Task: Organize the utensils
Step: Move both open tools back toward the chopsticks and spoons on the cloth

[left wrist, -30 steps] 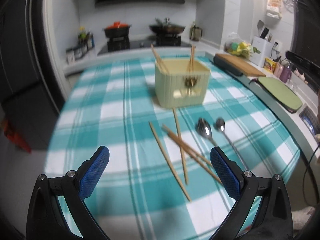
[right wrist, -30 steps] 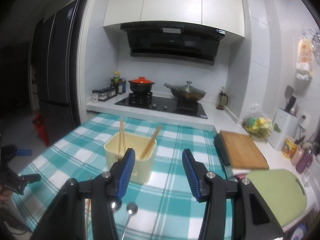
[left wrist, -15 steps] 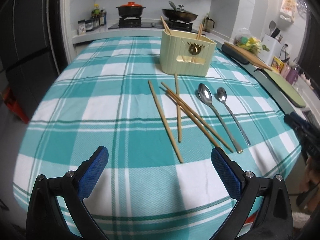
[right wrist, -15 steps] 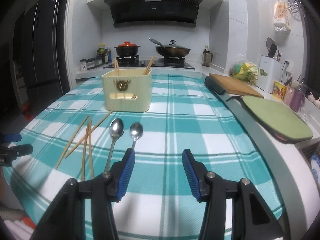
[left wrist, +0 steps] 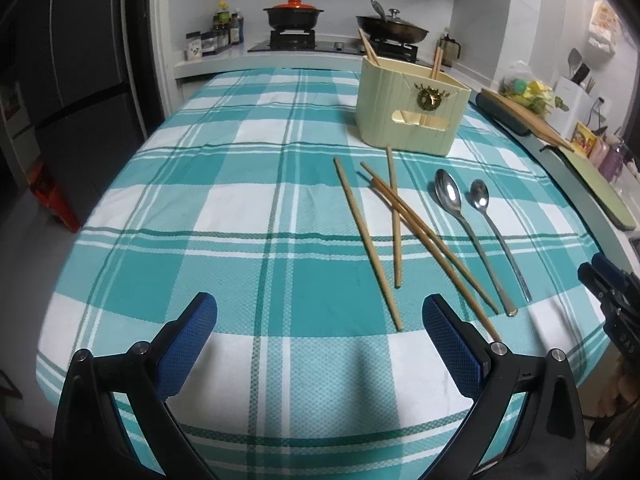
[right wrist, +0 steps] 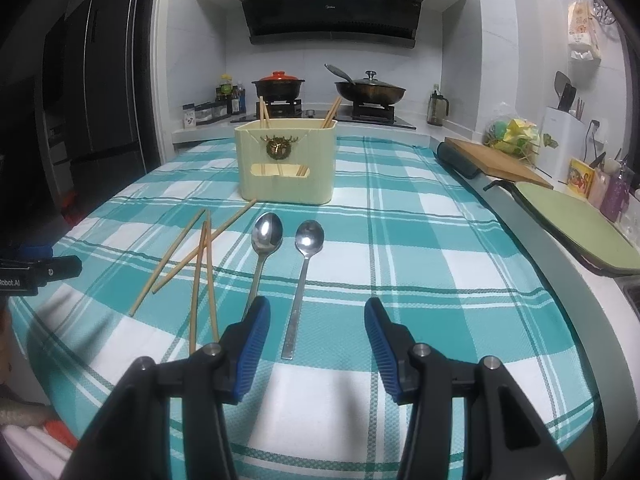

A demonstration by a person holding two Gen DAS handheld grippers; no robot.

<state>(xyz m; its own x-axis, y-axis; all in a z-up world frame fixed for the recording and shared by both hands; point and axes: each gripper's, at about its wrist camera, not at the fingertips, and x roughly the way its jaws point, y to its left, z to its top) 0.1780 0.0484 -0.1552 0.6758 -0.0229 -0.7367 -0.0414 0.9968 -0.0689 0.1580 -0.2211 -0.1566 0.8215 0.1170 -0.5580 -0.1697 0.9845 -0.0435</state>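
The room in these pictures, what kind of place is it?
Most likely a home kitchen. A range hood hangs above a stove with a red-lidded pot and a wok, and chopsticks and spoons lie on a checked tablecloth.

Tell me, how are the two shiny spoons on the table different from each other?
The left spoon has a longer, larger bowl than the right spoon. The left spoon lies next to the loose chopsticks; the right spoon lies on the side away from them. In the right wrist view, the left spoon's handle end is hidden behind a gripper finger, while the right spoon's handle shows whole. Both are silver metal, lying flat, bowls pointing towards the cream holder.
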